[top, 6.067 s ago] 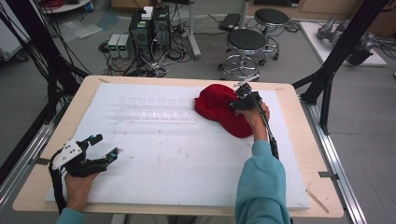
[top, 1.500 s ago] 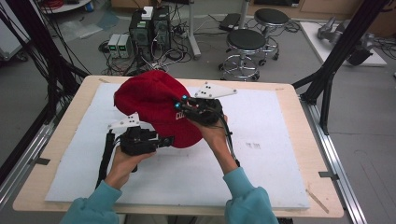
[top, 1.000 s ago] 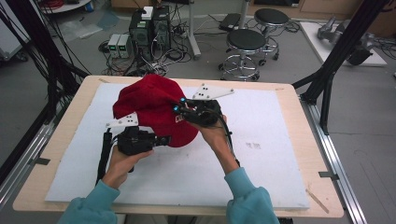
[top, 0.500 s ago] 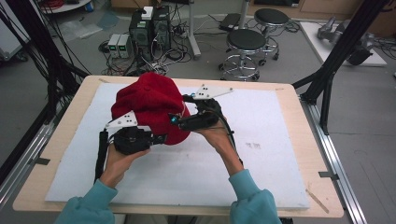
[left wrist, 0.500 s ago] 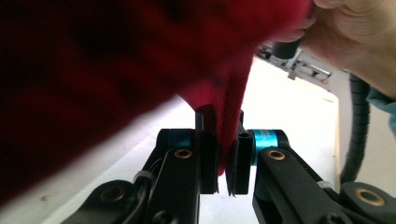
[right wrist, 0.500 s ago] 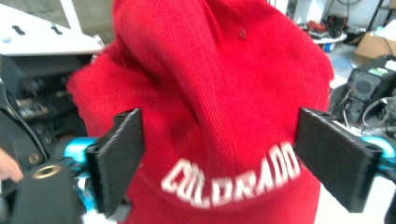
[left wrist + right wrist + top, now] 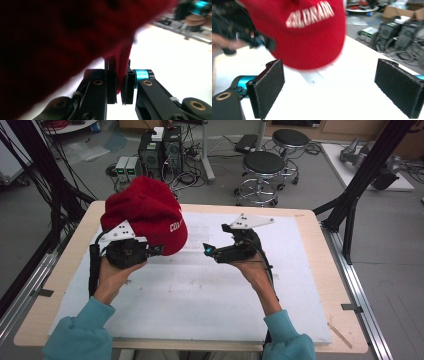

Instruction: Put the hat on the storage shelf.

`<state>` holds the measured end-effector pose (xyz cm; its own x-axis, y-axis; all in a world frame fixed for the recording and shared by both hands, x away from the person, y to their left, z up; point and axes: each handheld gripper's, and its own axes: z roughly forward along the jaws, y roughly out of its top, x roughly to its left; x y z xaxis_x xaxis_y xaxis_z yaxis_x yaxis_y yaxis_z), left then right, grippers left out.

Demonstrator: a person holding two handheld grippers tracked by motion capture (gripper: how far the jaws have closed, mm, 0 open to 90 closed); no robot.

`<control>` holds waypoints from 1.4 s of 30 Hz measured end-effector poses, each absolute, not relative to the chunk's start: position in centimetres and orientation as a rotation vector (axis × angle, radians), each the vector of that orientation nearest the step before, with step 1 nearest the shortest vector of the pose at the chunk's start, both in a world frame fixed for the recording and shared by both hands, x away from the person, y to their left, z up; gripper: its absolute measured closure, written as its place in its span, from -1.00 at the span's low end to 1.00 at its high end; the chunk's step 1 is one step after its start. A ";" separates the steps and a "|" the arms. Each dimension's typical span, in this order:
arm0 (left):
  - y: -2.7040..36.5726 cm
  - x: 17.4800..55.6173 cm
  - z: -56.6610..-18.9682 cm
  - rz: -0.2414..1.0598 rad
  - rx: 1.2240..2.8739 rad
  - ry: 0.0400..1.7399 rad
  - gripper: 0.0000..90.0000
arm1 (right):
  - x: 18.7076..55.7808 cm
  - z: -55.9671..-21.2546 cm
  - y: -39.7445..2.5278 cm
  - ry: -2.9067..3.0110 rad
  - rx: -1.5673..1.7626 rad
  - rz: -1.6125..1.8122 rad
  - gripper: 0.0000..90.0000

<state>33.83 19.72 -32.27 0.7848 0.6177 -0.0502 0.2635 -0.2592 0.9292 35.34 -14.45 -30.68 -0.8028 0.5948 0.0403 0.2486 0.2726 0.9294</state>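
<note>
A red knit cap (image 7: pixel 142 215) with white lettering hangs above the table's left half. My left gripper (image 7: pixel 159 250) is shut on its lower edge; in the left gripper view the red fabric (image 7: pixel 75 32) is pinched between the two black jaws of my left gripper (image 7: pixel 119 87). My right gripper (image 7: pixel 206 249) is held to the right of the cap, apart from it, and stands open. The right gripper view has the cap (image 7: pixel 307 32) beyond the wide-apart pads (image 7: pixel 269 87) of my right gripper (image 7: pixel 337 87), with nothing between them.
A white sheet (image 7: pixel 200 290) covers the wooden table (image 7: pixel 320 270). Black frame posts (image 7: pixel 365 175) stand at both sides. Stools (image 7: pixel 265 170) and computer cases (image 7: pixel 160 150) sit on the floor beyond the far edge.
My right gripper let go of the cap, opened, and drew away to the right. The cap, held by my left gripper alone, swung up and to the left.
</note>
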 end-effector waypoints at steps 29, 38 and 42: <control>21.2 37.9 -32.3 0.629 2.018 0.781 0.89 | 28.9 -37.5 -25.2 2.013 1.053 1.391 -0.82; 20.4 38.4 -33.5 0.658 2.023 0.816 0.89 | 28.2 -41.2 -26.4 1.944 1.120 1.406 -0.82; 20.0 38.5 -33.7 0.668 2.026 0.824 0.89 | 27.9 -42.2 -26.5 1.918 1.121 1.403 -0.82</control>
<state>38.50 19.96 -33.66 0.6434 0.7493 0.1565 0.3085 -0.4409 0.8429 27.94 -26.47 -42.24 -0.5304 0.8451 0.0669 0.3198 0.1263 0.9390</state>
